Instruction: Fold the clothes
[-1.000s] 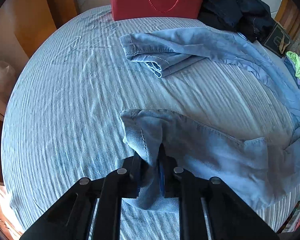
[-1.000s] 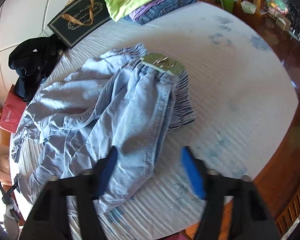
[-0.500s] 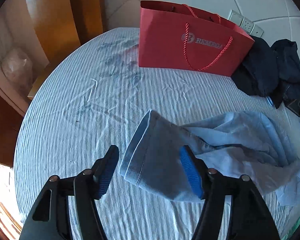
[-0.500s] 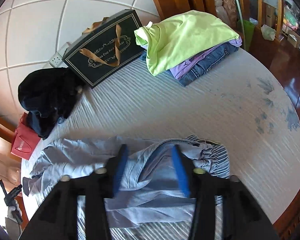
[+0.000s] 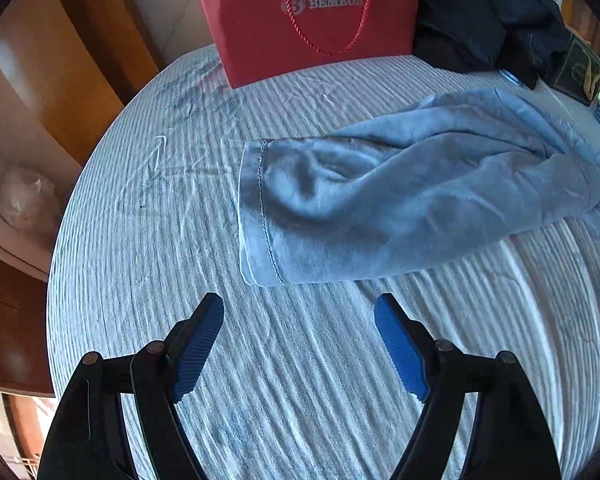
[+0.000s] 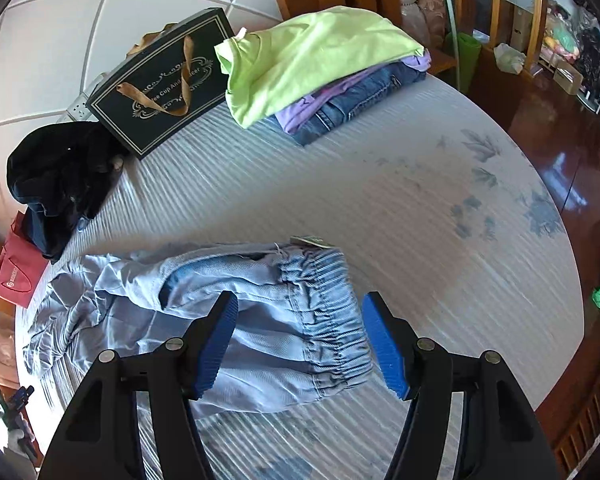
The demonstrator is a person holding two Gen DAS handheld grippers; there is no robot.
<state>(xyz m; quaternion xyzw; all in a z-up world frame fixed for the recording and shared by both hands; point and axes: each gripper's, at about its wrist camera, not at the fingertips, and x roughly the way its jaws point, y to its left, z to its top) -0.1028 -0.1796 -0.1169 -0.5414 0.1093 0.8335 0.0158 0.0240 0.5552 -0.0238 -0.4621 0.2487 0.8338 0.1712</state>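
Light blue denim trousers [image 5: 400, 196] lie on the striped bedcover, legs folded one on the other, hem end toward my left gripper. My left gripper [image 5: 300, 340] is open and empty, a short way in front of the hem. In the right wrist view the trousers' elastic waistband [image 6: 324, 312] lies between the fingers of my right gripper [image 6: 298, 340], which is open and hovers over it, holding nothing.
A red BEMEGA bag [image 5: 312, 20] and dark clothes [image 5: 484, 20] stand at the back. A black gift bag [image 6: 160, 84] and a folded stack topped by a lime shirt [image 6: 308, 60] lie beyond the trousers. The bed edge and wooden floor [image 6: 560, 152] are to the right.
My left gripper let go of the trouser leg, opened, and pulled back from the hem. The legs now lie stacked. My right gripper opened wider and stands over the waistband.
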